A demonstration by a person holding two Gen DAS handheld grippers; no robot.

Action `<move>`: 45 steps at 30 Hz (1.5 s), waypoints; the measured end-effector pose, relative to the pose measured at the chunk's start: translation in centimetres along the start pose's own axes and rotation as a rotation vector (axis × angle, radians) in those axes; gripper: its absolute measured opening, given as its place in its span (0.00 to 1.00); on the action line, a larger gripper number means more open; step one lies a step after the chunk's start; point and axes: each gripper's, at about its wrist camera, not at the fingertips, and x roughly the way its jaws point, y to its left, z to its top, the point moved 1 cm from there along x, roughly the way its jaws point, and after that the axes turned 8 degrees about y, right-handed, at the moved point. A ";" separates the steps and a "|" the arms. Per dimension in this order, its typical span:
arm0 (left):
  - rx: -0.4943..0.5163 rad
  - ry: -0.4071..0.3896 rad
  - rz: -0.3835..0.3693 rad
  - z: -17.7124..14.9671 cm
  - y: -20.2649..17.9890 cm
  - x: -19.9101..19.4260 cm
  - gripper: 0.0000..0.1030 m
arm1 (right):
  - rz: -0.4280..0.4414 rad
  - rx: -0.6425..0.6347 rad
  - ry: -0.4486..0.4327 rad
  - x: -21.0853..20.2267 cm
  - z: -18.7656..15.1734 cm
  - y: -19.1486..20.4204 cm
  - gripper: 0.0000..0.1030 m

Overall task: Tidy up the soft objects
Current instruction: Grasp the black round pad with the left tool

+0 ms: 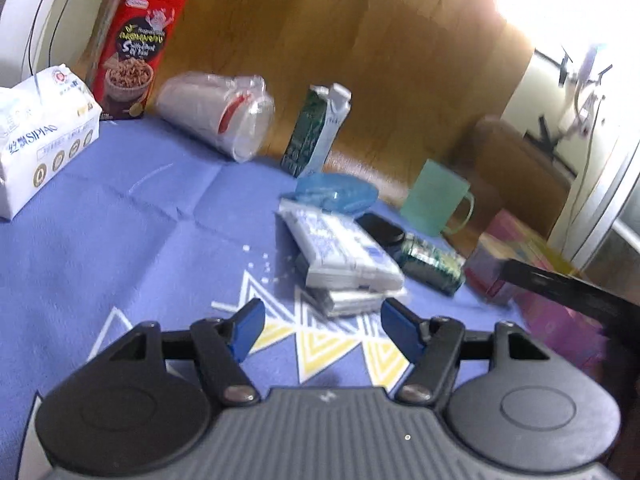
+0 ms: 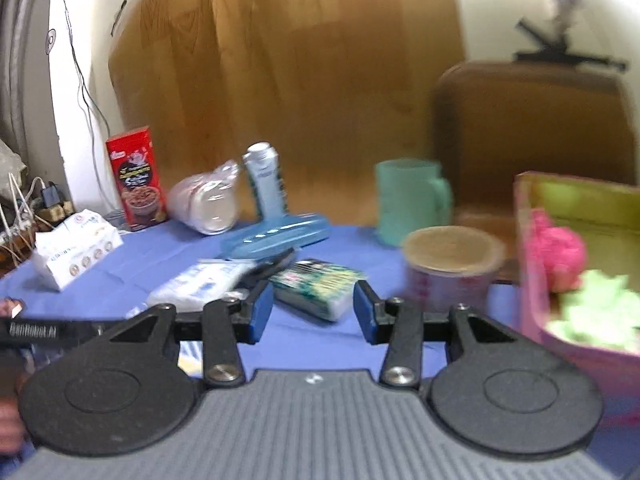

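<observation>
Two grippers hover over a blue tablecloth (image 1: 120, 208), and both have their blue-padded jaws parted with nothing between them. The left gripper (image 1: 323, 330) points toward a small stack of two white-and-blue tissue packs (image 1: 340, 252), one lying on the other, just ahead of its fingertips and untouched. The right gripper (image 2: 314, 312) stands a little less wide, with a single green-patterned tissue pack (image 2: 316, 286) lying flat on the cloth beyond its tips, also untouched.

Counting the soft things: those three small packs on the cloth, one large white tissue pack (image 1: 44, 136) off at the left edge, and two already sitting in the pink box (image 2: 536, 280) at the right side, one pink fluffy bundle (image 2: 556, 256) and one pale green one (image 2: 596, 312) in front of it.

The rest, one of each: a red snack box (image 1: 138, 48) standing upright at the back, a clear plastic-wrapped stack of cups (image 1: 218, 114) lying on its side beside it, a green-and-white carton (image 1: 316, 132) tilted upright, a blue translucent case (image 1: 336, 192), a mint green mug (image 1: 436, 200), a dark flat object (image 1: 380, 230) I cannot identify, and a paper cup with a brown lid (image 2: 452, 268) near the pink box. A wooden panel (image 1: 360, 40) stands behind the table.
</observation>
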 end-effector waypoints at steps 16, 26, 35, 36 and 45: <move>-0.031 -0.061 -0.106 -0.2 0.8 -0.5 0.67 | -0.038 -0.376 0.282 12.9 3.3 7.4 0.50; -0.039 -0.065 -0.112 -0.2 1.0 -0.6 0.67 | 0.012 -0.302 0.317 13.1 3.5 6.5 0.51; -0.003 -0.051 -0.111 -0.2 0.4 -0.5 0.67 | 0.017 -0.282 0.240 6.5 0.6 5.4 0.51; 0.008 -0.042 -0.120 -0.3 0.2 -0.5 0.67 | 0.030 -0.263 0.228 5.2 0.1 4.9 0.51; 0.210 0.143 -0.298 -2.2 -7.3 0.2 0.67 | 0.052 -0.181 0.218 -5.0 -7.1 2.7 0.50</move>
